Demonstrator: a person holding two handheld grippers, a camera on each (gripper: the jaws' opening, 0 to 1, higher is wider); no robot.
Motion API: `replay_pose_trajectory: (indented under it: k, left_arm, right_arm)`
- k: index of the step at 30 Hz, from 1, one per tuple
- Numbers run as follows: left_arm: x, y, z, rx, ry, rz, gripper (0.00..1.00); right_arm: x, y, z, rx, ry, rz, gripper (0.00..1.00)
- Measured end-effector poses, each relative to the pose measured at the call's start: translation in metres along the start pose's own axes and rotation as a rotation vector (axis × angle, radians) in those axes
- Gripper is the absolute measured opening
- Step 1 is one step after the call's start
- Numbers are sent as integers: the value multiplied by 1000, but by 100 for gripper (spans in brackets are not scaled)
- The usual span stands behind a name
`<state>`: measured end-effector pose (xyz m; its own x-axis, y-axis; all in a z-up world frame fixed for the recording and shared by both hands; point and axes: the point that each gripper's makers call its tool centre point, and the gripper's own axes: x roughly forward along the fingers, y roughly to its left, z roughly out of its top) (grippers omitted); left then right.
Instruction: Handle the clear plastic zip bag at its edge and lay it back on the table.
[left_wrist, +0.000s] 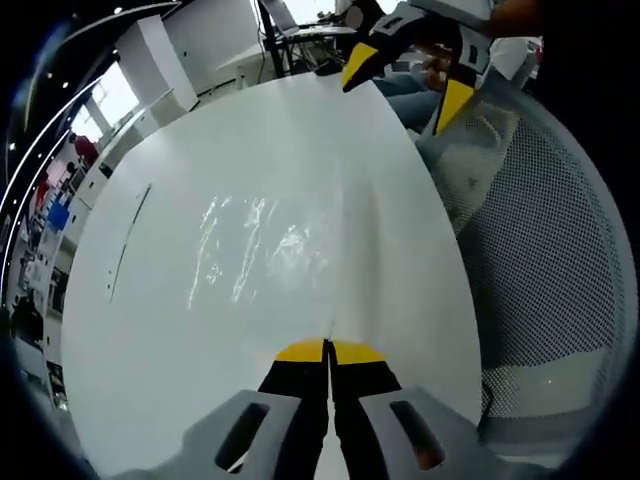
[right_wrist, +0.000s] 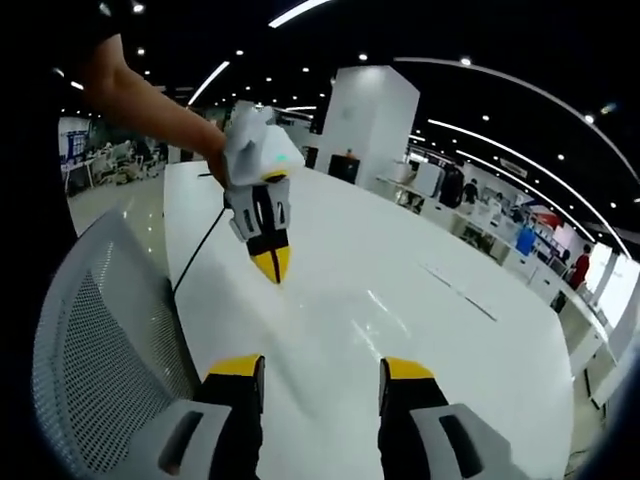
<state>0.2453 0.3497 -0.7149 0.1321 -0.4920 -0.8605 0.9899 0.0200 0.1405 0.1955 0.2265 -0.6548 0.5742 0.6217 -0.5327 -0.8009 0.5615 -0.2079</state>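
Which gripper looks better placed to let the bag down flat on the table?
Probably the left gripper: its jaws are shut at the near edge of the clear bag on the white table. The right gripper is open, holding nothing.

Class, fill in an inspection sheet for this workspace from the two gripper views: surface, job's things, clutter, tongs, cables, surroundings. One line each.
Surface: white table, glossy, with a thin dark line mark near its far-left side.
Job's things: clear plastic zip bag lying flat on the table, its near edge right at the left tongs' tips; whether it is pinched, cannot tell.
Clutter: nothing seen.
Tongs: left tongs shut, yellow tips together at the bag's edge; right tongs open, over the table.
Cables: a thin dark cable runs from the left tongs across the table.
Surroundings: grey mesh chair beside the table; open office with ceiling lights, people far off.
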Motion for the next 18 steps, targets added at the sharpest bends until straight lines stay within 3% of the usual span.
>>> replay_pose_trajectory:
  k: [18]
  left_arm:
    - [-13, -26, 11, 28, 27, -42, 0]
  right_arm:
    - [25, 25, 6, -94, 26, 133, 24]
